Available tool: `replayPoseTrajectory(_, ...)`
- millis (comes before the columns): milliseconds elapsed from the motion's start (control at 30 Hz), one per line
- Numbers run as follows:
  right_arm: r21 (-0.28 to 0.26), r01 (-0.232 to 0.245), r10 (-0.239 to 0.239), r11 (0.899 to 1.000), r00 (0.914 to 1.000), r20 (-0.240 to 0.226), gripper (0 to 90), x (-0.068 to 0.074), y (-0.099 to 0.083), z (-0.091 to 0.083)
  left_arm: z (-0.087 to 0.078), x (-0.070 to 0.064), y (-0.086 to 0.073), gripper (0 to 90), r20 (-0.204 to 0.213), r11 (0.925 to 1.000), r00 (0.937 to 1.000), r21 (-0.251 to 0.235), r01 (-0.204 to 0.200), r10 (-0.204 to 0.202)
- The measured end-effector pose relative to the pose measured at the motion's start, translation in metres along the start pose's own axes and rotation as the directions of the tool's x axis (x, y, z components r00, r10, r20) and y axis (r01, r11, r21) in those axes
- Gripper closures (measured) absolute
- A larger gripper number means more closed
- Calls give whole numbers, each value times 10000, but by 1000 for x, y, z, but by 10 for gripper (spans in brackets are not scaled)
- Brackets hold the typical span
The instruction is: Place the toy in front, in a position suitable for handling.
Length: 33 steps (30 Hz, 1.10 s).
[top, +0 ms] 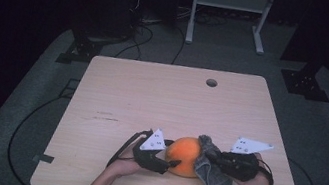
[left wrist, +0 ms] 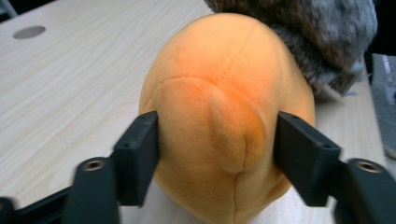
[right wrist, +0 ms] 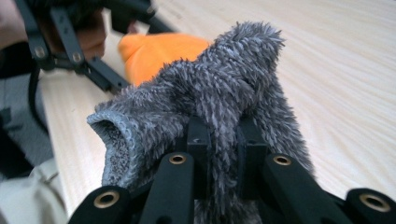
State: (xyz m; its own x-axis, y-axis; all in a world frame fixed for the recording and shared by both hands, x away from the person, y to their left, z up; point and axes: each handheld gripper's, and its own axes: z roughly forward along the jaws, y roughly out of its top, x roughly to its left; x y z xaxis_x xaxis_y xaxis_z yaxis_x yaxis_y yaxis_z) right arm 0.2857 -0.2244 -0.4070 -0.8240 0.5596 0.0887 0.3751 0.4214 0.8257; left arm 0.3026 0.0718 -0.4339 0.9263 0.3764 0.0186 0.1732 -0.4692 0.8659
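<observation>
left claw (left wrist: 217,158) pinching orange plush toy (left wrist: 224,121) | right claw (right wrist: 219,140) pinching grey cloth (right wrist: 210,98) | risk: wiping may squeeze the soft toy free, near surface (top: 152,90) edge

One orange plush toy (top: 186,156), one grey cloth (top: 212,174)

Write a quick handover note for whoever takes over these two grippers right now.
Left gripper: jaws shut on the orange plush toy, one at each side, holding it on the table near its front edge.
Right gripper: shut on a fold of the grey fuzzy cloth, which lies against the toy's right side.
Done: both things gripped, cloth touching toy.
Left, probably: wipe or cover the toy with the cloth; keep the left grip steady.
</observation>
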Motion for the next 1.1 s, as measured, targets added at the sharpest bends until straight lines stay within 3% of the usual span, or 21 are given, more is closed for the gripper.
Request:
replayPoseTrajectory(67,129,361,-360,9993,9993,-40,783,6,1,1,-2,0,5,200,-10,10000,10000,-66,43,-43)
replayPoseTrajectory(167,257,626,-614,9977,9971,-442,782,14,3,0,-6,-4,13,190,-55,9983,10000,-583,-46,43)
replayPoseTrajectory(267,382,740,-714,9965,9954,-635,782,18,3,2,-1,-5,15,191,-203,9997,9997,-172,-144,140)
replayPoseTrajectory(300,373,769,-744,9963,9952,-643,781,17,3,2,2,-4,13,193,-77,10000,10000,-49,59,-59)
replayPoseTrajectory(467,415,528,-498,9977,9963,-698,781,12,-1,2,6,-9,10,331,-1,10000,10000,-20,-96,96)
replayPoseTrajectory(600,45,185,-181,9998,9978,-639,779,6,0,-7,6,-11,11,360,73,9999,9999,32,-147,147)
replayPoseTrajectory(700,-154,-126,122,9998,9996,-242,775,0,1,-8,5,-13,11,358,253,9995,9992,83,-320,318)
replayPoseTrajectory(800,198,-90,100,9998,9986,-520,778,4,-2,0,3,-12,17,232,655,9989,9971,219,-415,400)
replayPoseTrajectory(867,342,171,-145,9993,9971,-744,779,9,-2,2,2,-11,22,160,558,9995,9981,209,-254,242)
replayPoseTrajectory(933,487,370,-326,9981,9956,-873,779,12,-2,2,8,-11,24,99,430,9980,9989,607,-203,177)
replayPoseTrajectory(967,535,430,-383,9976,9955,-867,779,12,-2,2,14,-11,21,94,776,9965,9969,834,21,-86)
replayPoseTrajectory(1033,624,420,-361,9972,9950,-936,779,11,-4,2,16,-13,18,127,816,9965,9966,822,-148,80)
replayPoseTrajectory(1100,682,316,-251,9972,9953,-935,781,8,-5,0,15,-16,20,267,616,9963,9971,710,-485,441)
